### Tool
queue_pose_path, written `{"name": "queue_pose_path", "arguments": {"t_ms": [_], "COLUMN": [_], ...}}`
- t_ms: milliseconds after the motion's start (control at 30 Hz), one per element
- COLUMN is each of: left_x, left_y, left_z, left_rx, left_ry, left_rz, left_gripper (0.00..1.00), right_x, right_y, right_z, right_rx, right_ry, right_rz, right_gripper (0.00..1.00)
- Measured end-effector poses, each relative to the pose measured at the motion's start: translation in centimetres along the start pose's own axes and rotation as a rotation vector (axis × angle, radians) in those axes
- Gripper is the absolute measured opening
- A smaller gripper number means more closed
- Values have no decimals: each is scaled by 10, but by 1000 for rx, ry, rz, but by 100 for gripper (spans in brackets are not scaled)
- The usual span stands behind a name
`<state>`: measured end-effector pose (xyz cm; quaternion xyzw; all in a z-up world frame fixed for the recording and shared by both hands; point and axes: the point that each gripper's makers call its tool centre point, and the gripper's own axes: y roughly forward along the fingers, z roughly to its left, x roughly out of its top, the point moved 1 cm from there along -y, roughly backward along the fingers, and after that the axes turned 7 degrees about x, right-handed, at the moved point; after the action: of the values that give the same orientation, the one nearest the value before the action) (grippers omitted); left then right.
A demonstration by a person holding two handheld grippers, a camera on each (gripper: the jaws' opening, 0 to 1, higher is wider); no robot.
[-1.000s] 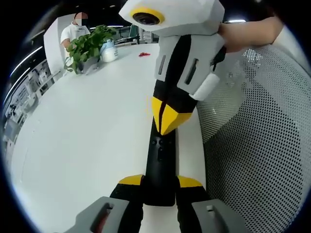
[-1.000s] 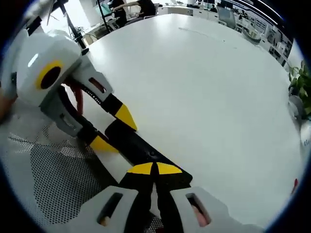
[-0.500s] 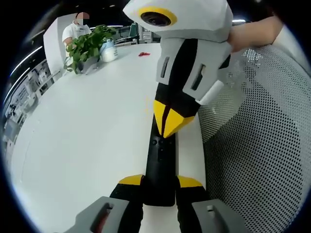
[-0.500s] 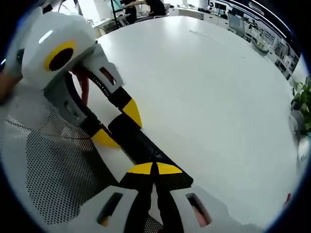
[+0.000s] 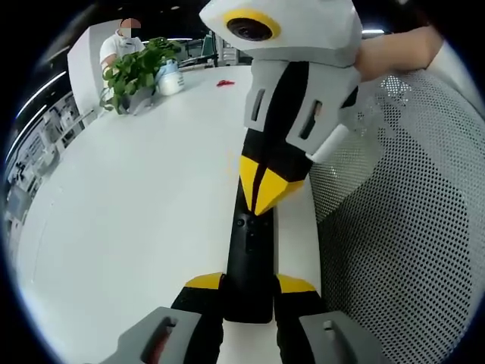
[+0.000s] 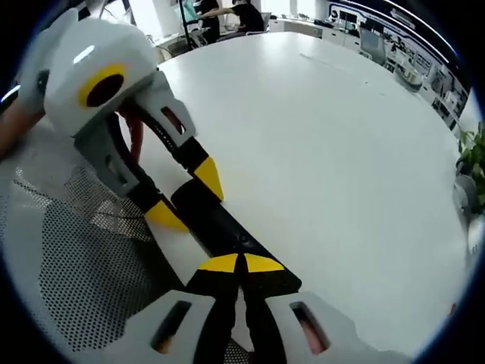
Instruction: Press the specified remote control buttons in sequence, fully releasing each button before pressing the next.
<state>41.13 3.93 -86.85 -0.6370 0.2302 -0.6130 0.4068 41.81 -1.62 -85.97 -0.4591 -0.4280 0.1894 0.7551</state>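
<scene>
Here the left claw (image 5: pixel 250 292) is pinching the near end of the remote (image 5: pixel 250 258), steadying it on the white counter (image 5: pixel 136 212), so the right claw (image 5: pixel 261 193), tips pressed together, is bearing down on its buttons like a finger.

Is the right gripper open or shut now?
Shut: the right gripper has both yellow tips touching, pointing at the remote that the left gripper clamps.

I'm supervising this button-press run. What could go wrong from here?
The remote lies right at the table edge, held by the left gripper at one end; a hard press from the shut right gripper might tip or slide it off. The shut tips might also hit a neighbouring button.
</scene>
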Motion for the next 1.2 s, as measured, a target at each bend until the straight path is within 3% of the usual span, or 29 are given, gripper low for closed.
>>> {"name": "queue_pose_path", "arguments": {"t_ms": [267,1200], "left_x": [0,0], "left_y": [0,0], "left_z": [0,0], "left_rx": [3,5], "left_ry": [-7,-6], "left_rz": [-5,-15], "left_gripper": [25,25], "right_x": [1,0], "right_y": [0,-1], "right_z": [0,0], "right_rx": [-2,17], "right_ry": [45,67], "right_rz": [26,31], "right_gripper": [0,0]}}
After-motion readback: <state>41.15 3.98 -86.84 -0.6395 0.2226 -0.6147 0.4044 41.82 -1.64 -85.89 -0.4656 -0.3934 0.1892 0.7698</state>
